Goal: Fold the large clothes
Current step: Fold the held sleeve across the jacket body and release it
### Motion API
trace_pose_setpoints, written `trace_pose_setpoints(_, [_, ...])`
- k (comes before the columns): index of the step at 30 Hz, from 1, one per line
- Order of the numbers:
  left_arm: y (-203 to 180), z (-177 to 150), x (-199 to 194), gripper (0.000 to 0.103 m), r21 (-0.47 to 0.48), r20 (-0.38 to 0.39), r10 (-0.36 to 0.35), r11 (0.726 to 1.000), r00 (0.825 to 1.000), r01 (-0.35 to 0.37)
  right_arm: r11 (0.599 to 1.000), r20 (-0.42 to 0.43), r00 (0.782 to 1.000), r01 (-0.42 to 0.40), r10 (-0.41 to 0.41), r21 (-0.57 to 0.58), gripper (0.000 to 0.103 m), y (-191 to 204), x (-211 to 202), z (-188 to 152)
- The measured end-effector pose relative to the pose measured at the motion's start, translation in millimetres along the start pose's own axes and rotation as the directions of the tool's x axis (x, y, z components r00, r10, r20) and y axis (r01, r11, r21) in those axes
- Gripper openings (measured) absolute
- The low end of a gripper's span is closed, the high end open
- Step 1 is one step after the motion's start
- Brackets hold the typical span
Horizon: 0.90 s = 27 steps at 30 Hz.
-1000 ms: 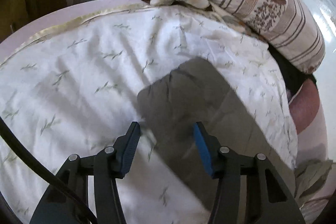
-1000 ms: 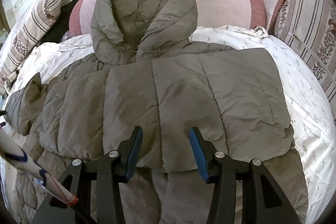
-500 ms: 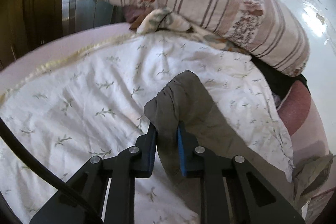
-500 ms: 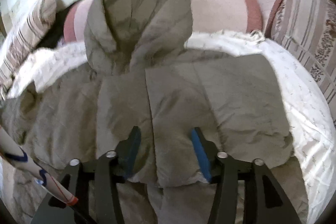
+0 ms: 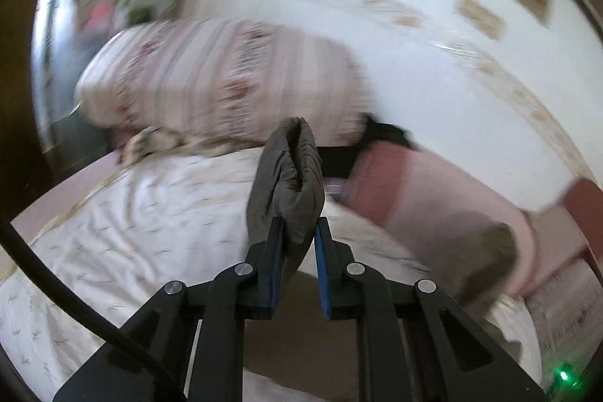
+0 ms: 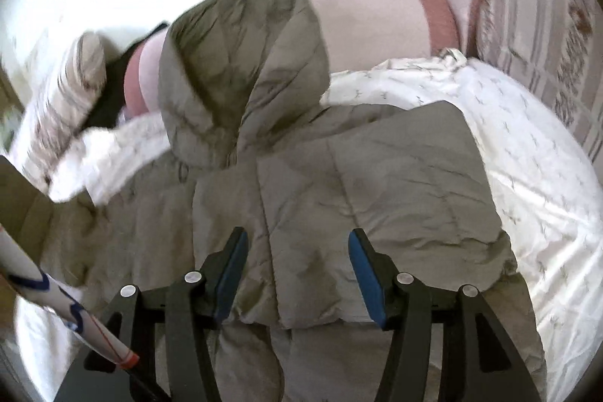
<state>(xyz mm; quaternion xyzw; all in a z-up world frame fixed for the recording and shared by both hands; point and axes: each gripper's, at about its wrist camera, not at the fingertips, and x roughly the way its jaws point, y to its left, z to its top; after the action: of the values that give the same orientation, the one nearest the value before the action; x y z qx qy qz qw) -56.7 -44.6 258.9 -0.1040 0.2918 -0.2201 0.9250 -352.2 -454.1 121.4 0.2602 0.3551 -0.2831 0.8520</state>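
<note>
Two grippers: we kept the left gripper (image 5: 297,232) clamped on the cuff (image 5: 288,172), centre frame, for folding; right gripper (image 6: 296,260) apart over the jacket (image 6: 339,183).

jacket (image 6: 339,183): olive-grey | bedsheet (image 6: 527,176): white, sprigged | pillow (image 5: 211,81): pink-striped

Garment: olive-grey quilted hooded jacket (image 6: 339,176), spread flat on the white bedspread.
Hood: laid open toward the pillows.
Sleeve cuff (image 5: 290,176): bunched, pinched upright, raised off the bed.
</note>
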Motion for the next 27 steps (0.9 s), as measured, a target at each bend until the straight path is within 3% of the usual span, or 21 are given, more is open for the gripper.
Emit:
trace_pose_setpoints(5, [-110, -29, -28, 0.015, 0.125, -0.026, -0.156, 0.979, 0.987, 0.158, 0.995, 0.059, 0.998, -0.029, 0.023, 0.094, 0.060, -34, -27, 9])
trace_pose_setpoints(11, [-224, -113, -22, 0.015, 0.223, -0.185, -0.299, 0.915, 0.936, 0.337, 0.983, 0.119, 0.993, -0.044, 0.023, 0.178, 0.060, -72, -54, 9])
trace_pose_setpoints(15, [-275, -199, 17, 0.015, 0.263, -0.348, -0.286, 0.884, 0.893, 0.386, 0.971, 0.131, 0.991, -0.058, 0.028, 0.232, 0.060, -96, -65, 8])
trace_pose_setpoints(17, [-290, -250, 44, 0.015, 0.284, -0.430, -0.225, 0.885, 0.874, 0.367, 0.969, 0.131, 0.991, -0.063, 0.032, 0.240, 0.060, -105, -68, 9])
trace_pose_setpoints(19, [-295, -294, 74, 0.015, 0.298, -0.523, -0.165, 0.884, 0.836, 0.360, 0.966, 0.129, 0.991, -0.069, 0.038, 0.247, 0.060, -110, -71, 9])
trace_pose_setpoints(20, [-296, -311, 87, 0.015, 0.323, -0.548, -0.114, 0.885, 0.829, 0.335, 0.965, 0.128, 0.991, -0.074, 0.042, 0.250, 0.060, -112, -71, 9])
trace_pose_setpoints(21, [-295, -326, 100, 0.017, 0.356, -0.559, -0.059, 0.884, 0.827, 0.304, 0.963, 0.125, 0.991, -0.084, 0.053, 0.254, 0.060, -113, -71, 9])
trace_pose_setpoints(23, [-300, -335, 97, 0.018, 0.406, -0.533, -0.039, 0.864, 0.845, 0.296, 0.960, 0.118, 0.990, -0.101, 0.072, 0.260, 0.060, -112, -71, 7])
trace_pose_setpoints(24, [-305, -332, 90, 0.027, 0.430, -0.529, -0.046, 0.846, 0.848, 0.314, 0.960, 0.111, 0.990, -0.112, 0.086, 0.258, 0.060, -112, -69, 6])
trace_pose_setpoints(26, [-309, -319, 71, 0.039, 0.415, -0.541, -0.101, 0.831, 0.835, 0.369, 0.956, 0.089, 0.988, -0.142, 0.123, 0.257, 0.060, -107, -66, 5])
trace_pose_setpoints(27, [-306, -309, 58, 0.044, 0.406, -0.522, -0.131, 0.831, 0.843, 0.380, 0.954, 0.082, 0.987, -0.153, 0.136, 0.257, 0.062, -105, -63, 4])
